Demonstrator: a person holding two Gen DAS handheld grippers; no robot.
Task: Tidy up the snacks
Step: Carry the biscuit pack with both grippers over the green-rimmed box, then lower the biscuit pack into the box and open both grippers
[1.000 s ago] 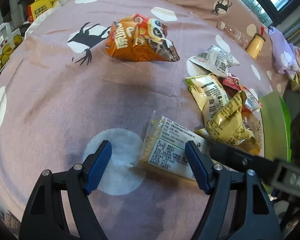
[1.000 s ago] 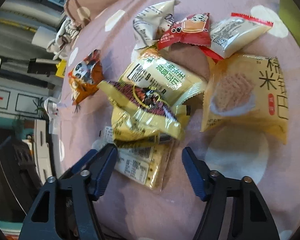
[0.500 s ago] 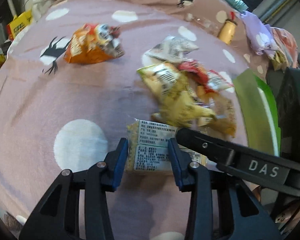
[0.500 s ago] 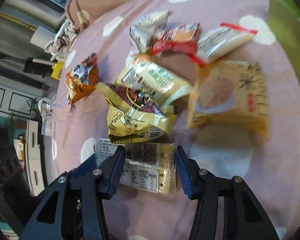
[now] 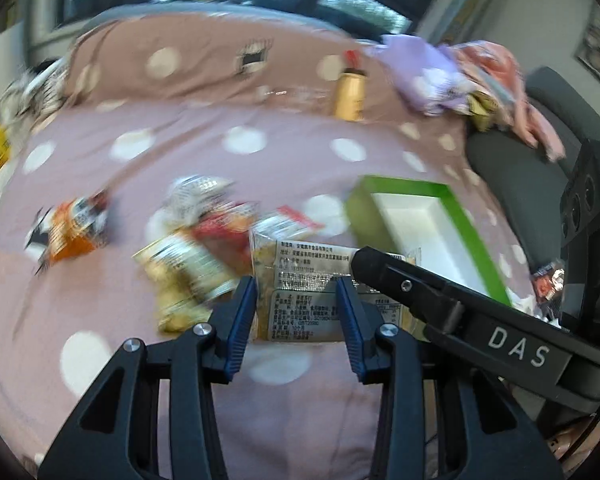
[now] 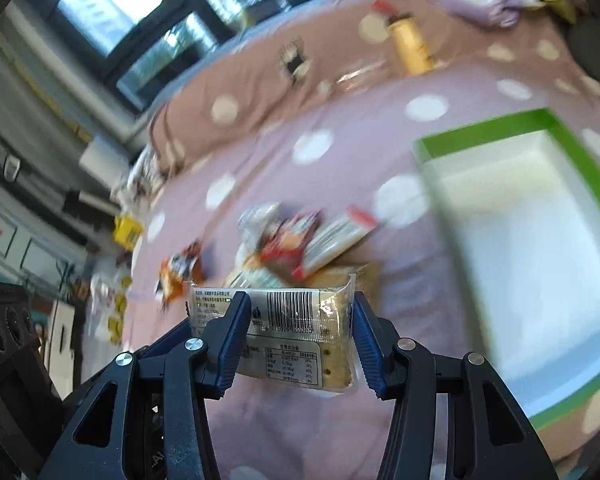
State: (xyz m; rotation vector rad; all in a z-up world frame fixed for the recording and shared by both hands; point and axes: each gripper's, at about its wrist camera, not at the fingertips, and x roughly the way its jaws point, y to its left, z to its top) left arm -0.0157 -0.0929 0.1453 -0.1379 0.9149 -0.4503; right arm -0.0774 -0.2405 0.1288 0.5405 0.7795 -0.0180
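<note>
1. Left wrist view: the left gripper (image 5: 296,306) pinches a clear plastic cracker packet with a white printed label (image 5: 300,280), its blue-padded fingers (image 5: 242,318) pressed against the packet's two sides.
2. The right gripper's black finger (lettered "DAS") (image 5: 452,304) lies across the same packet from the right, touching its far end.
3. The packet is held clear of the mauve bedspread with white polka dots (image 5: 204,132); behind it lies a loose heap of snack bags, among them a yellow foil bag (image 5: 180,276) and a red wrapper (image 5: 224,232), with an orange chip bag (image 5: 70,236) apart to the left (all blurred).
4. An open green-rimmed box with a white inside (image 5: 456,208) sits near the packet, to the right; a yellow bottle with a red cap (image 5: 350,94) stands well beyond.
5. Right wrist view: the right gripper (image 6: 298,334) clamps the cracker packet (image 6: 296,336), barcode upward, between its blue pads (image 6: 232,340).
6. The green-rimmed box (image 6: 480,132) fills the right side, near the packet; the snack heap (image 6: 296,240) lies just behind the packet on the bedspread (image 6: 340,120).
</note>
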